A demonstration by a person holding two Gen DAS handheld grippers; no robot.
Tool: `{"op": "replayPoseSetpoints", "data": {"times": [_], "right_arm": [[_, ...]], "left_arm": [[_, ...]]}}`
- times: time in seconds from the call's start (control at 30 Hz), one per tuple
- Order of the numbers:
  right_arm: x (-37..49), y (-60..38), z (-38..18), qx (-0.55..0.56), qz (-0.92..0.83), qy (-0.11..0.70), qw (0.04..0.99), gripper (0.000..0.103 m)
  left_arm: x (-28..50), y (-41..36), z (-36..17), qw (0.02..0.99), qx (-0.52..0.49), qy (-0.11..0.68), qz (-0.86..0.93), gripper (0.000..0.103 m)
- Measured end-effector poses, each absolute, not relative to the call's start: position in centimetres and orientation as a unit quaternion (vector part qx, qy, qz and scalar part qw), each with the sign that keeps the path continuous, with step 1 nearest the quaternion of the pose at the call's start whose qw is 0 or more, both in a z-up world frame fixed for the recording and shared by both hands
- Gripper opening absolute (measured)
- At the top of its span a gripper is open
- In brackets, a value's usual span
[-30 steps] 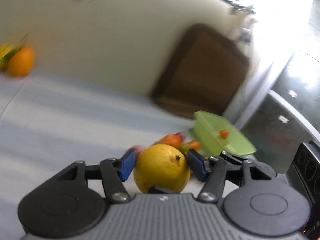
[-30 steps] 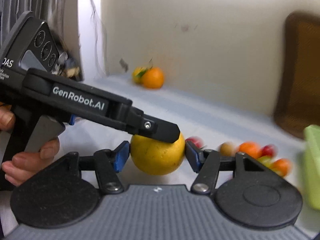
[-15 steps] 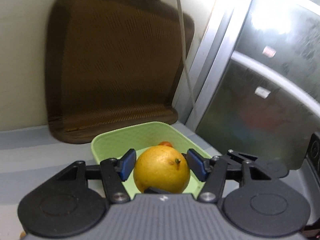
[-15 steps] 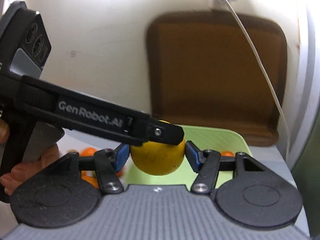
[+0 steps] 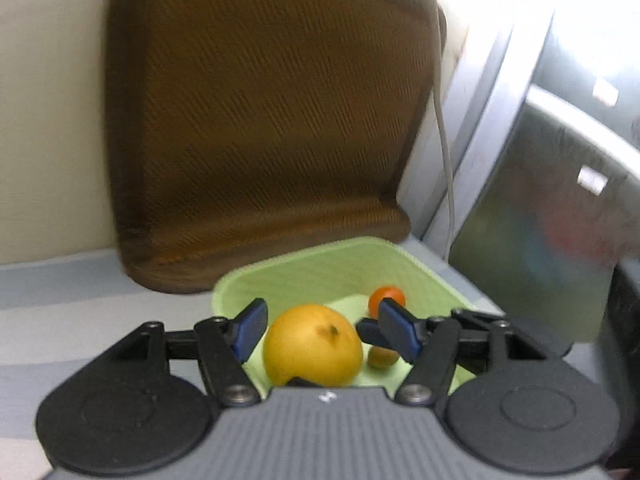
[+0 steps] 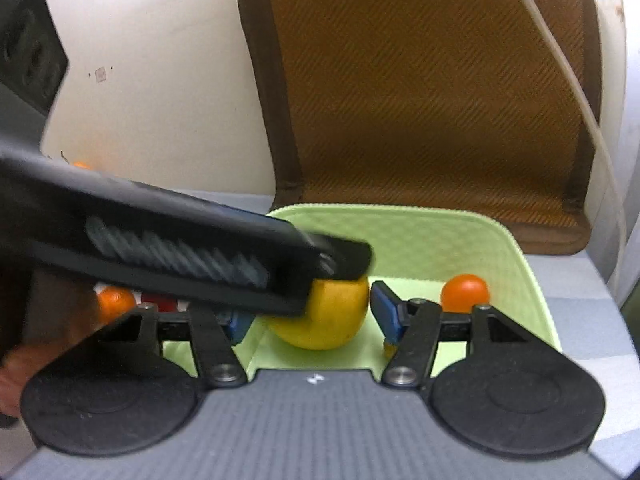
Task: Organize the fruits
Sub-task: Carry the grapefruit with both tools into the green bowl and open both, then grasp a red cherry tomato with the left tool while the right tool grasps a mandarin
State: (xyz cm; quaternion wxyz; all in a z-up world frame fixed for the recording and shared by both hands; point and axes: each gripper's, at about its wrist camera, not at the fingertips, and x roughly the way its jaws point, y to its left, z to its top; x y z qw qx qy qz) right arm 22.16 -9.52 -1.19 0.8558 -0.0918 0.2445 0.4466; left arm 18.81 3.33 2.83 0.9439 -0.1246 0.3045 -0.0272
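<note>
Each gripper: the left gripper (image 5: 318, 330) and right gripper (image 6: 308, 318) share black linkage arms, silver screws, blue pads (image 5: 250, 330), round black discs and a ribbed grey body.

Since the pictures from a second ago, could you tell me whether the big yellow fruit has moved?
Yes. The yellow fruit went from above the striped cloth to the green tray before the brown cushion; the left gripper has just opened around it.

The yellow fruit (image 6: 332, 316) is half covered by the blurred left gripper (image 6: 336, 264); a small fruit (image 5: 382, 356) is mostly hidden behind a blue pad (image 5: 396, 330).
</note>
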Motion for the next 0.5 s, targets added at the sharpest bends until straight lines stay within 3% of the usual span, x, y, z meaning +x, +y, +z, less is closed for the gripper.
{"op": "replayPoseSetpoints", "data": {"times": [0.27,0.3,0.33,0.4,0.5], "right_arm": [[16.6,-15.3,0.7,-0.007,0.440,0.180,0.880,0.062],[15.6,-15.9,0.4,0.008,0.448,0.180,0.876,0.058],[14.7,-16.2,0.2,0.014,0.454,0.183,0.872,0.047],[12.5,-16.5,-0.6,0.023,0.470,0.196,0.860,0.041],[9.5,-14.8,-1.8,0.017,0.484,0.212,0.849,0.039]], "left_arm": [[3.4,11.0,6.6,0.963,-0.183,0.196,0.028,0.063],[1.4,11.9,6.1,0.962,-0.184,0.194,0.050,0.063],[-0.4,12.5,5.4,0.960,-0.185,0.197,0.072,0.063],[-3.5,13.3,3.7,0.954,-0.181,0.211,0.111,0.063],[-6.3,14.4,0.9,0.941,-0.199,0.239,0.131,0.061]]}}
